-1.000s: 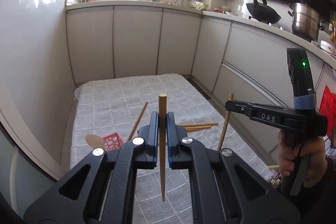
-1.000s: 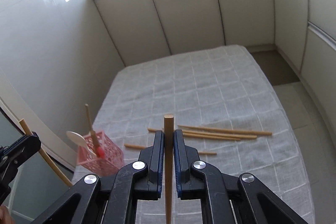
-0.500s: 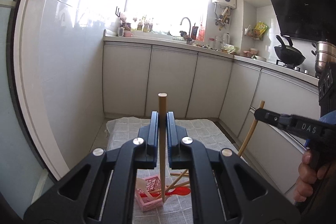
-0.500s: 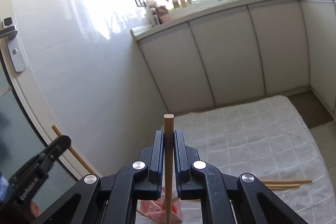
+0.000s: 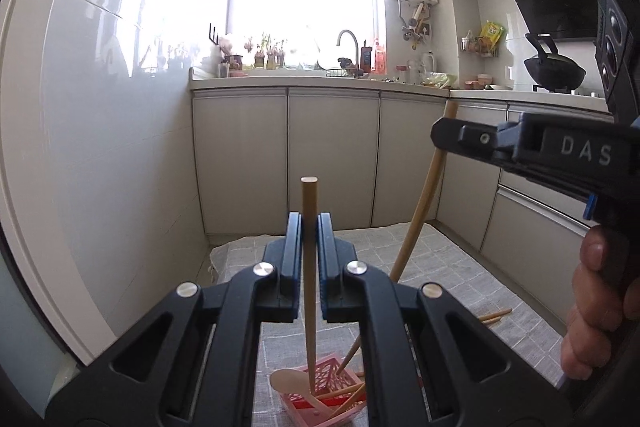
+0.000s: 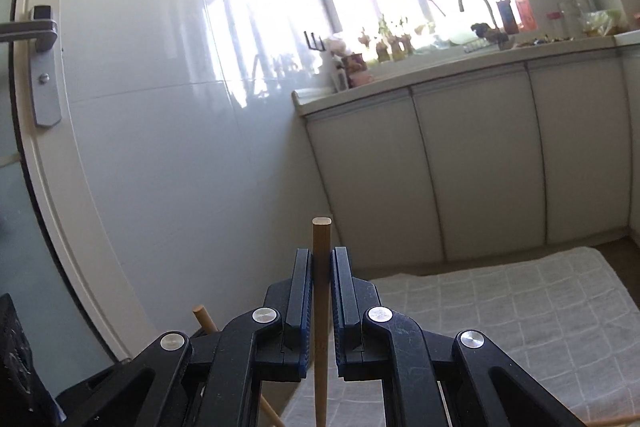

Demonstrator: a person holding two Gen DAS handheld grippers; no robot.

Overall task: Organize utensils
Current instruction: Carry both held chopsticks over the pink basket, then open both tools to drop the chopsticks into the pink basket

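My left gripper (image 5: 309, 223) is shut on a wooden chopstick (image 5: 309, 267) held upright; its lower tip reaches into the pink lattice basket (image 5: 324, 393) on the grey checked cloth (image 5: 448, 267). The basket holds a pale spoon (image 5: 290, 381) and other chopsticks. My right gripper (image 6: 322, 259) is shut on a second wooden chopstick (image 6: 321, 307), also upright. In the left wrist view the right gripper (image 5: 472, 137) hangs at the upper right and its chopstick (image 5: 424, 203) slants down toward the basket. The basket is hidden in the right wrist view.
Loose chopsticks (image 5: 494, 315) lie on the cloth to the right of the basket. White cabinets (image 5: 332, 155) stand behind the cloth and along the right. A glossy wall (image 6: 160, 147) and a door with a handle (image 6: 40, 31) stand to the left.
Both grippers have tilted upward and come closer over the basket. The left chopstick's tip has dropped into the basket, and the right chopstick now angles toward it.
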